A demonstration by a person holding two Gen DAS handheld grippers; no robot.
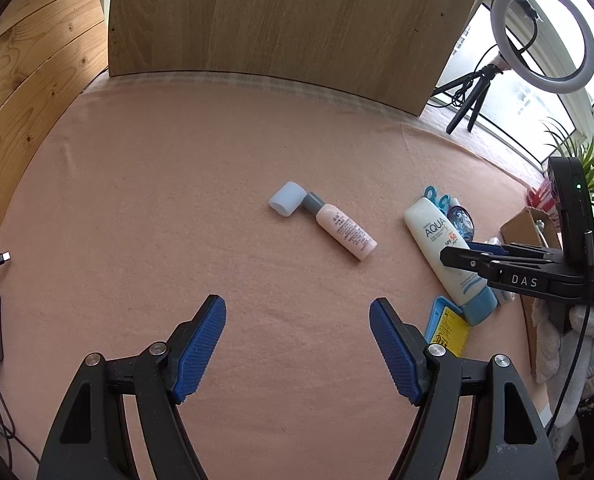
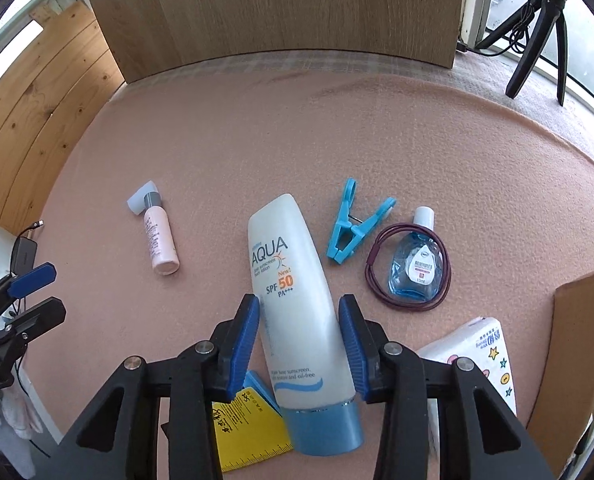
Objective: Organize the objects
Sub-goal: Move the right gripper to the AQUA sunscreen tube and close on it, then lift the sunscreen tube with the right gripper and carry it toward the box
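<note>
A: What's the surface?
B: Pink felt tabletop (image 2: 257,128), wooden board (image 2: 277,12) at its far edge, window right.
A: Claws?
B: Right gripper (image 2: 300,344) straddles the sunscreen tube (image 2: 293,280), lying near-centre; contact unclear. Left gripper (image 1: 297,350) wide, empty.

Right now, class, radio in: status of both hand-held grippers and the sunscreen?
Left hand-held gripper open, empty. Right hand-held gripper straddling sunscreen tube, grip unconfirmed. Yellow card tucked under tube's cap end.

- A pink felt cloth (image 1: 177,184) is being used as the table cover.
- An upright wooden board (image 1: 281,16) is being stood at the far edge.
- Pine panelling (image 1: 29,60) is being shown at left.
- Daylight is being let in through windows (image 1: 529,96) behind a ring light (image 1: 543,36) on its tripod.
</note>
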